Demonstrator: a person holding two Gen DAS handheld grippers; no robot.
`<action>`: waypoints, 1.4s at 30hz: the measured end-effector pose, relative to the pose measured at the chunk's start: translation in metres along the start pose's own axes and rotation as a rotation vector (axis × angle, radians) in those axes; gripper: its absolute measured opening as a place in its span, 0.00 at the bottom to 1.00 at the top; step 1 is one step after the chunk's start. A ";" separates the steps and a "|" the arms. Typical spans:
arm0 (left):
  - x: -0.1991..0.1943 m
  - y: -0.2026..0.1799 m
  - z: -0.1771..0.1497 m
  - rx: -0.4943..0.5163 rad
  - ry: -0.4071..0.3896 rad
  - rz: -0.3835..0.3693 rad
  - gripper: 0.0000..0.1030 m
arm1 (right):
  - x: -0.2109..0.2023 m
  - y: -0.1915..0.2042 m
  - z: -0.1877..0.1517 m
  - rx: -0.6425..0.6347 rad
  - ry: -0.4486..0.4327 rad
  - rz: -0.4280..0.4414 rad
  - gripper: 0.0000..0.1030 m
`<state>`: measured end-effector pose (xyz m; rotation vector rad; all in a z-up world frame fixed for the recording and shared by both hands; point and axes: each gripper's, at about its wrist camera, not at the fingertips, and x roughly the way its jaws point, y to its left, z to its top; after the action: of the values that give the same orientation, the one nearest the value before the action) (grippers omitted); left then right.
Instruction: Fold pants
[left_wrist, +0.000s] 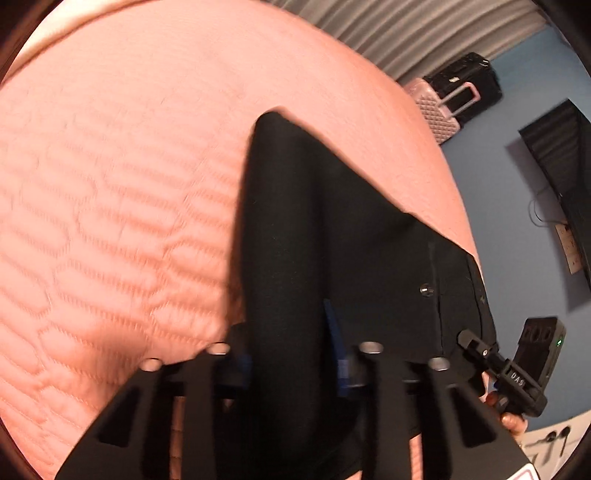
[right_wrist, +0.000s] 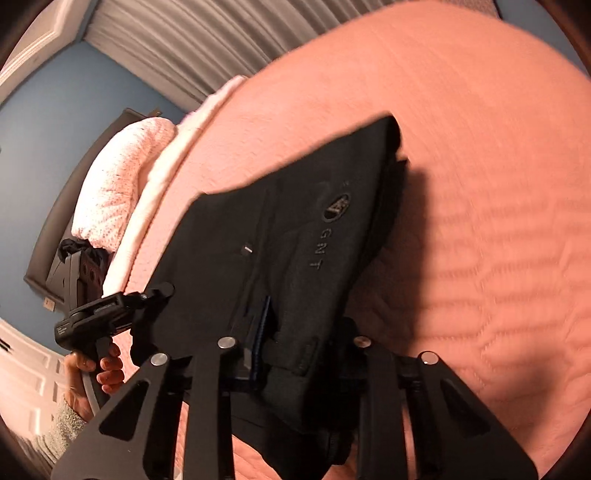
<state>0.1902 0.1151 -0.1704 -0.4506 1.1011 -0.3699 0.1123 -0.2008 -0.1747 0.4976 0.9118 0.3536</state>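
Pink bedspread (left_wrist: 110, 221), black pants (left_wrist: 314, 229) edge clamped by both tools

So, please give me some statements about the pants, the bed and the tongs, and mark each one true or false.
1. The pants are black. True.
2. The bedspread is green. False: it is pink.
3. Both tongs, left and right, grip the pants. True.
4. The pants lie flat on the floor. False: the gripped end hangs lifted over the bed.
5. Suitcases stand beside the bed. True.
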 end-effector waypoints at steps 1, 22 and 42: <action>-0.004 -0.004 0.002 0.021 -0.011 0.003 0.17 | -0.003 0.006 0.005 -0.021 -0.015 -0.004 0.23; 0.096 -0.076 0.174 0.161 -0.164 0.138 0.23 | 0.087 -0.049 0.179 -0.125 -0.068 -0.213 0.31; 0.042 -0.114 0.055 0.399 -0.226 0.639 0.75 | -0.013 -0.005 0.100 -0.230 -0.213 -0.416 0.83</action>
<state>0.2503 0.0060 -0.1226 0.2161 0.8660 0.0326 0.1871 -0.2372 -0.1171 0.1230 0.7336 0.0227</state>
